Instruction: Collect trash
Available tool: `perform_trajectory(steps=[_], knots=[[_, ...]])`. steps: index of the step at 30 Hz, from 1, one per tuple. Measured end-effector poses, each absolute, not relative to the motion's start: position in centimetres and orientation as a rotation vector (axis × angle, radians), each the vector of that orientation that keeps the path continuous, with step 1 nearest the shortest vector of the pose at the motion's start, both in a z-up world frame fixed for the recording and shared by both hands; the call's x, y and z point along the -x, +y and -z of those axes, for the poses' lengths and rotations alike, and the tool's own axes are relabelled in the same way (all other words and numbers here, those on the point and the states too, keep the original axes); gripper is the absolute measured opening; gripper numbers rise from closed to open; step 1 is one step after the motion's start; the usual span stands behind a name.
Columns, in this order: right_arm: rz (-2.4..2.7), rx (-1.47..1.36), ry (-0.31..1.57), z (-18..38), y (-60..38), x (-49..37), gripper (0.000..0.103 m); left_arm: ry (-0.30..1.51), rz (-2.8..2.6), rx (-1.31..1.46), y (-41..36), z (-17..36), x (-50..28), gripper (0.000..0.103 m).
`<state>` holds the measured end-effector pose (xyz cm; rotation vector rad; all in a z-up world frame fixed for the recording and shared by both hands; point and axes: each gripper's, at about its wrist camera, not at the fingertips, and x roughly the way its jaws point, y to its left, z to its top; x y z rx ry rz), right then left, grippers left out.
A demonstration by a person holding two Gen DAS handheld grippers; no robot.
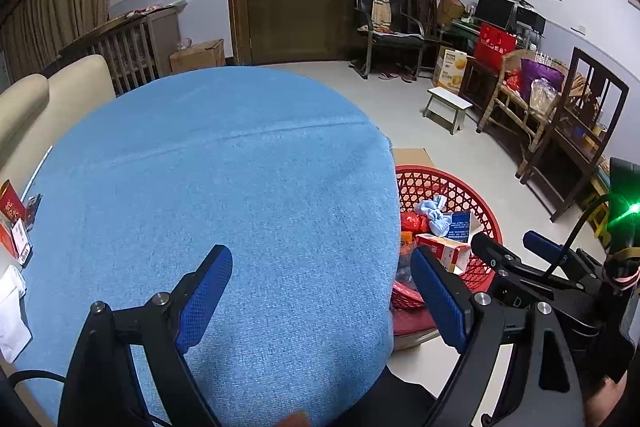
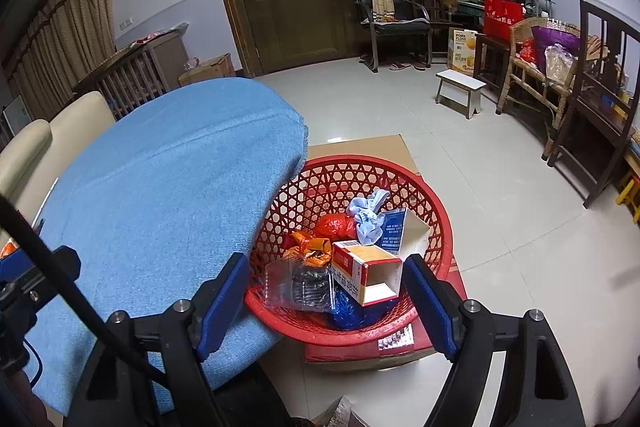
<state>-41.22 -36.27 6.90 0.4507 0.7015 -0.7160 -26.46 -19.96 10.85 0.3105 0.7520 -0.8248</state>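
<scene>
The trash (image 2: 352, 255) — a red-and-white open-ended carton, a pale blue crumpled cloth, orange and red wrappers, clear and blue plastic — lies piled inside a red lattice basket (image 2: 436, 227) on flattened cardboard on the floor, just beside the bench (image 1: 224, 187). The bench carries a blue cloth; the room has a pale tiled floor, a wooden double door and chairs. Both the left hand-held gripper (image 1: 320, 295) and the right hand-held gripper (image 2: 324, 303) stand wide apart — nothing gripped.

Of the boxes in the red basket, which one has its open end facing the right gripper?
The red-and-yellow carton, lying on its side nearest the right gripper, with its white inside showing. The blue-printed box sits behind it.
</scene>
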Motion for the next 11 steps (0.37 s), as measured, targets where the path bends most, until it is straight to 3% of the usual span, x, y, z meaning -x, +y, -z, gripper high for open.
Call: perform_trajectory(steps=[11], knots=[[0.723, -0.464, 0.716, -6.53, -36.71, 41.31, 0.082, 0.746, 0.824, -0.31, -19.71, -10.74, 26.34, 0.091]])
